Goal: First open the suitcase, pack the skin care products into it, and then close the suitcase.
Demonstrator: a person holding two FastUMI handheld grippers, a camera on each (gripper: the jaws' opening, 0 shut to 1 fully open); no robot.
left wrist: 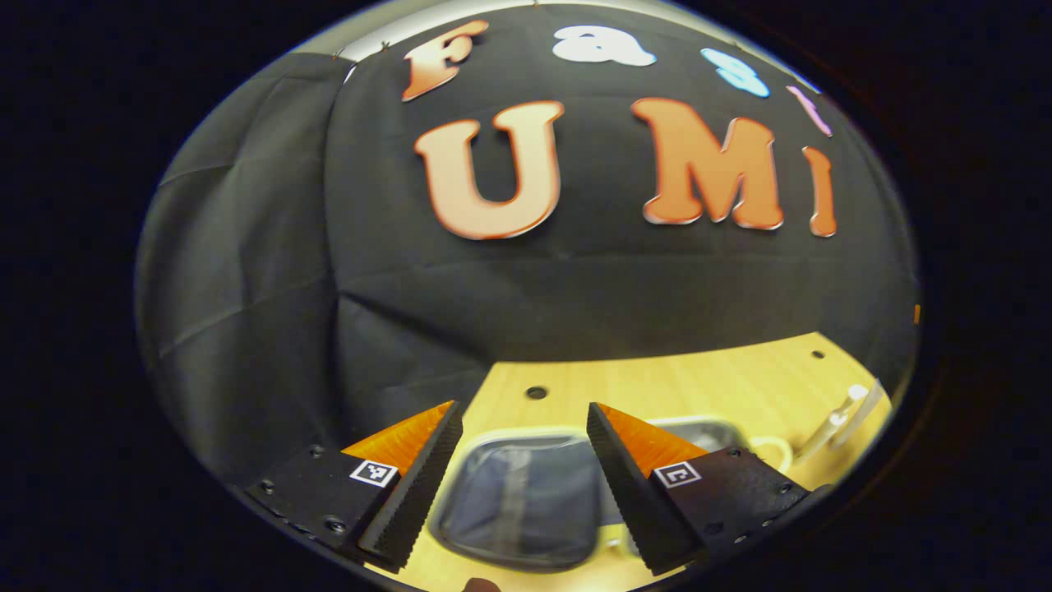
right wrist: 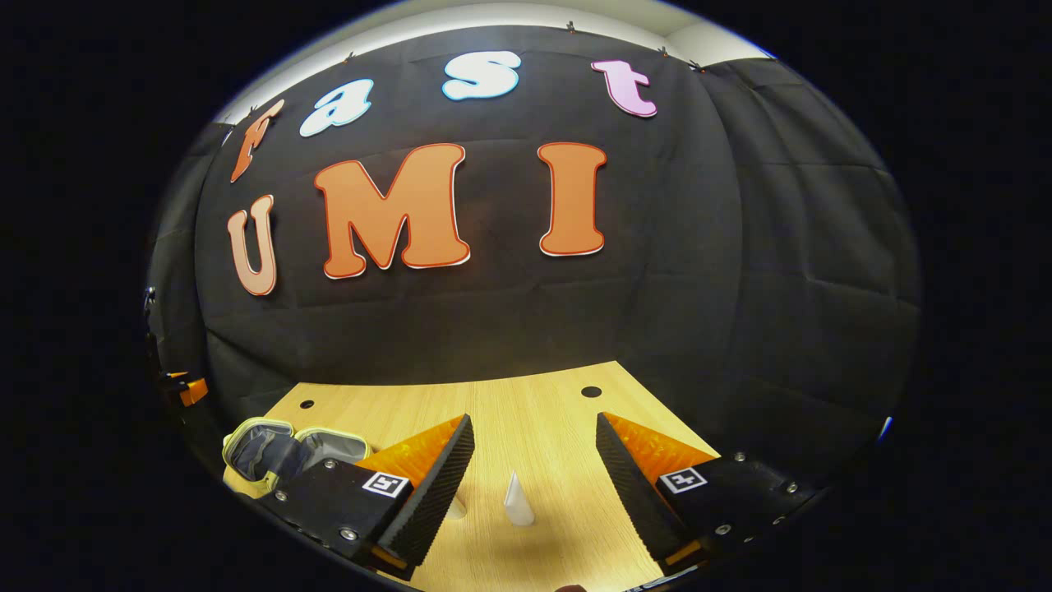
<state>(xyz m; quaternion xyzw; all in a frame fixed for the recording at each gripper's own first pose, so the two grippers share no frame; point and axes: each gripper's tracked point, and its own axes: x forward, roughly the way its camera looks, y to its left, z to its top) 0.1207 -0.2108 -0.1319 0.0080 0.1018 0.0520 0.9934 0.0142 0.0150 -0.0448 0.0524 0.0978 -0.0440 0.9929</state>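
We see the left tongs [left wrist: 522, 460] spread above the open suitcase [left wrist: 526, 501] on the wooden surface [left wrist: 707, 386]. Our right tongs [right wrist: 534, 469] are spread too, around a small white tube [right wrist: 517, 500]; bare wood runs to the far edge.

Wooden table [right wrist: 526, 411] bears open suitcase [right wrist: 288, 452] and white tube [right wrist: 518, 501]

Open suitcase [right wrist: 288, 452]; white, perhaps tube [right wrist: 518, 500].

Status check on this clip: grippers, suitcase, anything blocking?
Left gripper open, above the suitcase. Right gripper open, a small white tube on the table ahead. Suitcase lies open. Nothing in the way.
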